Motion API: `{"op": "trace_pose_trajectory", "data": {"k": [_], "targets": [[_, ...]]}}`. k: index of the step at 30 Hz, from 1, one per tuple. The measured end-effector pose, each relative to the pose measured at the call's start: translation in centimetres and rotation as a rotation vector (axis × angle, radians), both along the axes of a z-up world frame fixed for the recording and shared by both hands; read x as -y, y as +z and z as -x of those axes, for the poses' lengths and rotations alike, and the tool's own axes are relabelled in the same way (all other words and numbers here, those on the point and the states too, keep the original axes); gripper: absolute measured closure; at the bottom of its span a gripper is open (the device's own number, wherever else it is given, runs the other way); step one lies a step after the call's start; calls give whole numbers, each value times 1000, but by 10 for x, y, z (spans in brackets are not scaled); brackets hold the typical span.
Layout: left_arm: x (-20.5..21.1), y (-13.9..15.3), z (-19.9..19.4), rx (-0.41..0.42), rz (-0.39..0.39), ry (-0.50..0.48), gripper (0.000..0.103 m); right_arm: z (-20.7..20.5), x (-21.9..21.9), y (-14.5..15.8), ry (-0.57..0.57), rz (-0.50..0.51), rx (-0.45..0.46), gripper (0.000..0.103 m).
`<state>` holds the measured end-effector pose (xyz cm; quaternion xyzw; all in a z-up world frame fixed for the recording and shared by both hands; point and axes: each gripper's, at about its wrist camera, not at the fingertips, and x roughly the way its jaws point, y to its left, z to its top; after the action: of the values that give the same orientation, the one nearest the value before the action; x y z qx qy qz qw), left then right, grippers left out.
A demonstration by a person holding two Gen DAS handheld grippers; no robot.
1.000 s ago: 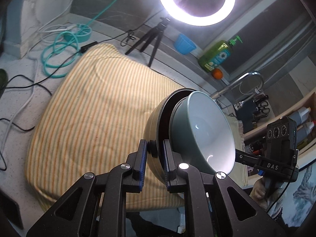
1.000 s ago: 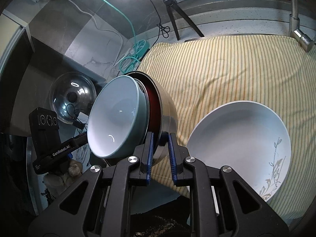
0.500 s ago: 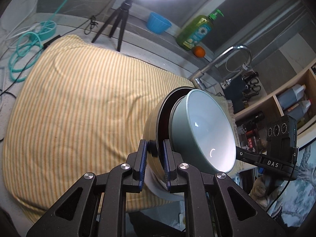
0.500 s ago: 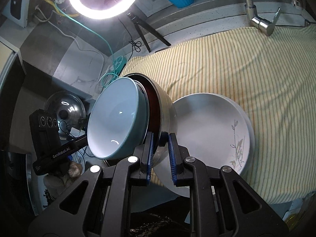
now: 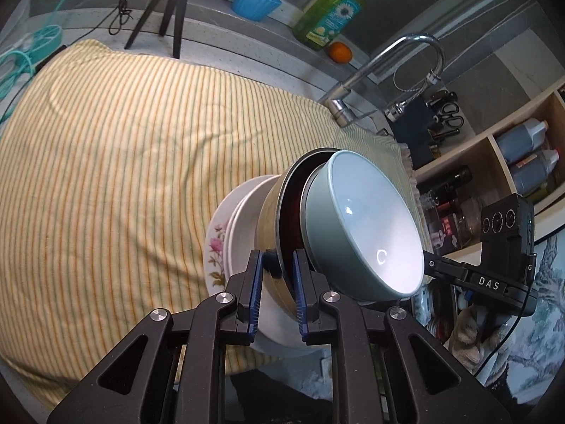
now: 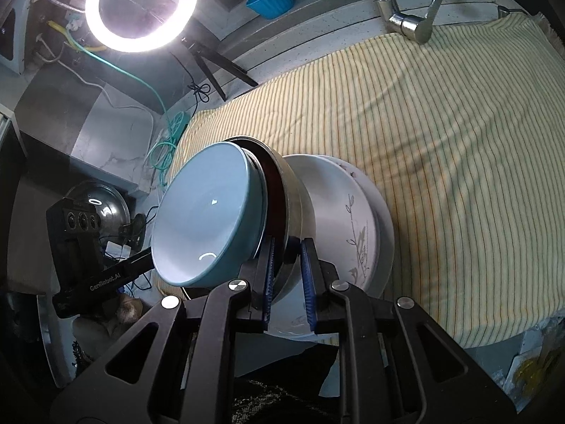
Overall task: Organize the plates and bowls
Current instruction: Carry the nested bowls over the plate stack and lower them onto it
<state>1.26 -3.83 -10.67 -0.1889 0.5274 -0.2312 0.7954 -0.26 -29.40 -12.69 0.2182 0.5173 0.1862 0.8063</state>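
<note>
The left gripper and the right gripper are each pinching the rim of the same metal bowl, their blue-padded fingers sitting narrow on either side of its wall. That bowl is showing a dull brass-coloured outside and a dark red inside, and a pale blue-grey bowl is nesting in it, glossy, with a small bright glint on its smooth inner face. Both bowls are being held tipped on edge, mouths facing sideways, above the front edge of a yellow striped cloth that is covering the counter. Right behind them a white bowl with a thin grey leaf sprig is sitting on a plate with pink flowers at its rim; the metal bowl's base is appearing to touch the white bowl, though the angle is making that hard to confirm. A ring light, a tap, a green soap bottle and a blue cup are standing along the back.
</note>
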Motion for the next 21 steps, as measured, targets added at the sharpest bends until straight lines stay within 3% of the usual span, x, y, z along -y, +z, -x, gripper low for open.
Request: {"op": "trace_pose_trajectory", "data": {"k": [21], "targets": [[16,-8,-3,-7,-20,-45,88,4,13,-17,-23,7,-31,87]]}}
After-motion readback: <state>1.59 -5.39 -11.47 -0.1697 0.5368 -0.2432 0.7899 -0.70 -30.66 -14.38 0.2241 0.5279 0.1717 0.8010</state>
